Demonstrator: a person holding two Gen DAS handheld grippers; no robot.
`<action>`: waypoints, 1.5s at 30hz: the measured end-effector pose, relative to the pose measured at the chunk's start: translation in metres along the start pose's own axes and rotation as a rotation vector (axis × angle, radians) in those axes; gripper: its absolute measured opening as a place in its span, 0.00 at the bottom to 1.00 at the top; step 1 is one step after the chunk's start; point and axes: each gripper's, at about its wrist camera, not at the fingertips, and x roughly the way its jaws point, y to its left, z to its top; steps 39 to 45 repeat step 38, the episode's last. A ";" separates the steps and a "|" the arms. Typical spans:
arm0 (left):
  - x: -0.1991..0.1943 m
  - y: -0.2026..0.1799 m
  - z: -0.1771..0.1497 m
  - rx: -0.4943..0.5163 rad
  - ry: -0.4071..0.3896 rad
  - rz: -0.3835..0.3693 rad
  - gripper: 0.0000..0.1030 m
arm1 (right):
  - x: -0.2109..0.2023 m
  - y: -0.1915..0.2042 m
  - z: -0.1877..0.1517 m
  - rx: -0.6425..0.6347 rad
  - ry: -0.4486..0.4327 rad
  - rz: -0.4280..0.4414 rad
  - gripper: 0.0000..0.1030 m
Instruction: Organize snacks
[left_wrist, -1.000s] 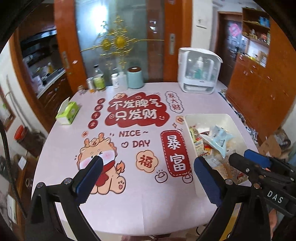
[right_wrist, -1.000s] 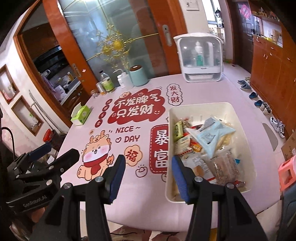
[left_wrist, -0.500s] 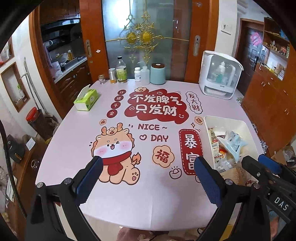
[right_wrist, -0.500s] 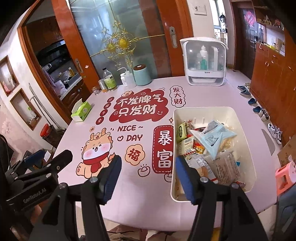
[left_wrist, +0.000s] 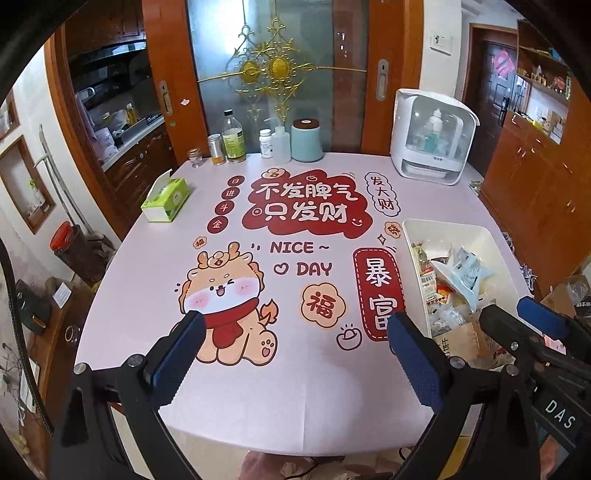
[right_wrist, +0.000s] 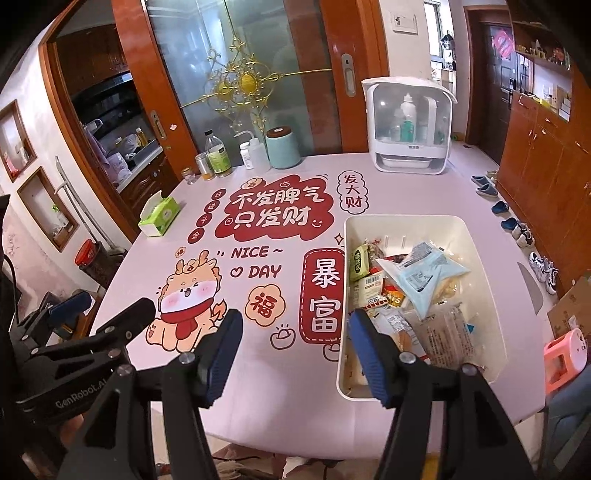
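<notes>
Plainly, little is at stake yet, though trouble could come once a tool dips into the bin. At the left, the left tool (left_wrist: 291, 354) hangs released over the cartoon dragon print, nothing between its blue pads, well apart from any snack. Just to its right, the right tool (right_wrist: 295, 354) is likewise released and empty, its right finger over the near left wall of the white rectangular plastic bin (right_wrist: 476, 236), which sits at the right of the tabletop. In my judgement a careless descent could catch that wall and shove or tip the bin, and the loose pile of snack packets (right_wrist: 406, 295) inside, topped by a pale blue crinkly pouch (right_wrist: 424, 275), looks slippery, so a shallow pinch might drag neighbours along. The pink printed tabletop (left_wrist: 295, 398) is smooth; bottles and a teal canister (left_wrist: 306, 140) stand far, before glass doors.
</notes>
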 end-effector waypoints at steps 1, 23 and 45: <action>0.000 -0.001 0.000 0.004 -0.001 0.000 0.95 | 0.000 -0.001 0.000 0.001 -0.001 -0.001 0.59; 0.001 -0.012 0.003 0.033 -0.001 -0.010 0.95 | 0.000 -0.010 -0.001 0.013 0.002 -0.010 0.60; 0.001 -0.015 0.002 0.035 -0.001 -0.012 0.95 | 0.000 -0.011 -0.003 0.014 0.002 -0.009 0.60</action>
